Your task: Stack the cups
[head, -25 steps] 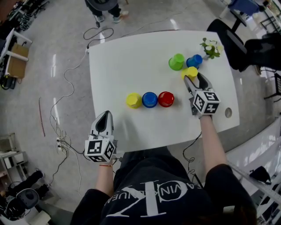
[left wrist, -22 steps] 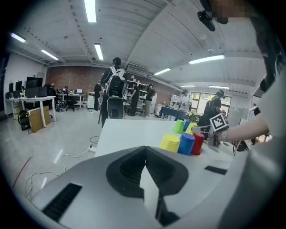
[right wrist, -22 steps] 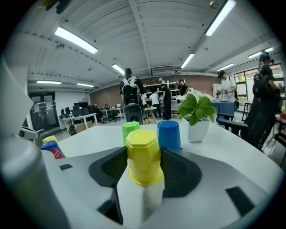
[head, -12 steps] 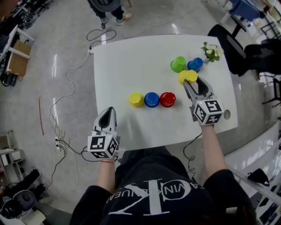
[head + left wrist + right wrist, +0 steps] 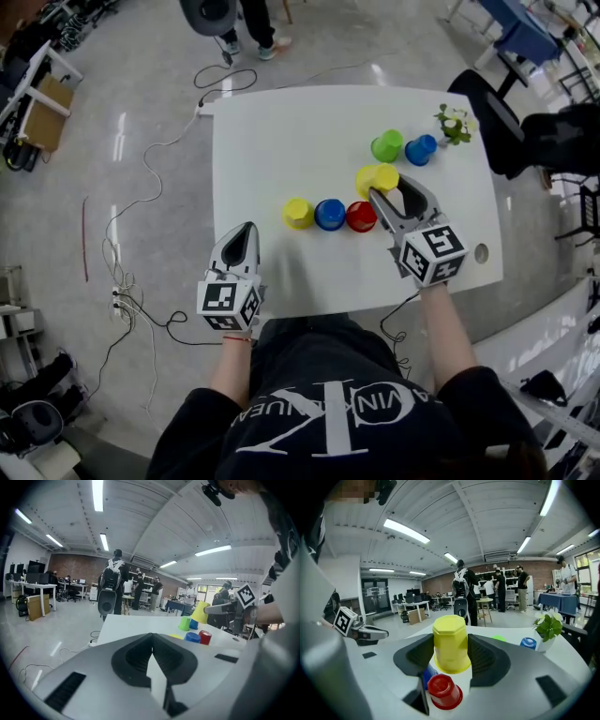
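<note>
White worktop [image 5: 281, 131] is being viewed from steeply above, on a grey polished floor [image 5: 122, 122] with cables [image 5: 150, 178] trailing across it. A large open workshop is showing behind in both gripper views, with people standing among desks far off.

Right tool [image 5: 386, 187]:
- Its jaws have just been closing and are now being pressed on the held yellow cup [image 5: 377, 176], one pad on each side of the cup's wall.
- This cup is being carried upside down, base up, clear of the worktop.
- It is being held just beyond the red cup [image 5: 361, 217]. In the right gripper view the red cup is showing right under the held cup's rim.

Row near mid-worktop:
- The row yellow cup [image 5: 297, 213], row blue cup [image 5: 329, 214] and red cup are standing upside down, side by side.
- Whether they are touching cannot be told.

Far right of worktop:
- The green cup [image 5: 386, 146] and far blue cup [image 5: 420, 149] are sitting just beside each other.
- A potted plant [image 5: 455, 122] is standing just beyond them, near the corner.

Left tool [image 5: 246, 232]:
- It is being held at the near left edge of the worktop, well apart from every cup.
- Its jaws are being kept together with nothing between them, as the left gripper view is showing.
</note>
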{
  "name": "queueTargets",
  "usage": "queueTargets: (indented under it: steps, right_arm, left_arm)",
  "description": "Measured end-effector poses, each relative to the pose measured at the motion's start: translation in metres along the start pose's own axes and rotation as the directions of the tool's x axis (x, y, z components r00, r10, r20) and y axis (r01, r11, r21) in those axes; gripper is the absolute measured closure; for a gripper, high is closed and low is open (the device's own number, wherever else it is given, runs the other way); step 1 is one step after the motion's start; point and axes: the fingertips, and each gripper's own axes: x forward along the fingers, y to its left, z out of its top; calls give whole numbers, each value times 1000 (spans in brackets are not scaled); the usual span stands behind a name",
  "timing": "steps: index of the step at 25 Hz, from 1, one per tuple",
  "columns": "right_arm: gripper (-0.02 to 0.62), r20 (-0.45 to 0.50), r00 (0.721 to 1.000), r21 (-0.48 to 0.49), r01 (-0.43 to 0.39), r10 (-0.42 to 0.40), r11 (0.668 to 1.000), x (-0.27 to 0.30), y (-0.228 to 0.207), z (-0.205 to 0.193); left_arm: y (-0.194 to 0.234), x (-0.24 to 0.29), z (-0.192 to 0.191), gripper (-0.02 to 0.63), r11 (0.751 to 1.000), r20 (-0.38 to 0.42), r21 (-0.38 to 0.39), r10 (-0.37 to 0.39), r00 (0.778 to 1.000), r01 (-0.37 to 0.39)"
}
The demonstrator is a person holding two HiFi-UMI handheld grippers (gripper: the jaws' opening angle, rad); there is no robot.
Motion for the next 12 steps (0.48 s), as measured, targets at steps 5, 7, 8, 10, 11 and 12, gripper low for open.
queueTargets:
  steps: [5,7,8,10,11,12]
  right_arm:
    - [362,-26,997,-5,-79,79,997,13,36,4]
    - [362,-36,993,-9,-110,109,994,19,49,3]
    - [362,-41,991,-12,-125,124,992,23,55,2]
    - [362,-54,987,-20,-151,149,988,29,66,1]
    - [362,-60,985,-22,-162,160,987,32,71,0]
    - [362,-66,983,-24,-172,170,985,34,76,0]
  left_arm:
    - [5,-6,2,603,1000,13,-12,13,1000,-13]
    - [7,-7,2,603,1000,16,-14,18,1000,-18]
    - [9,-8,2,603,1000,19,-16,22,1000,-21]
    - [12,-9,3,603,999,25,-21,30,999,-30]
    - [14,-10,4,603,999,27,-23,34,999,-33]
    - [16,-11,4,603,999,29,-25,38,999,-37]
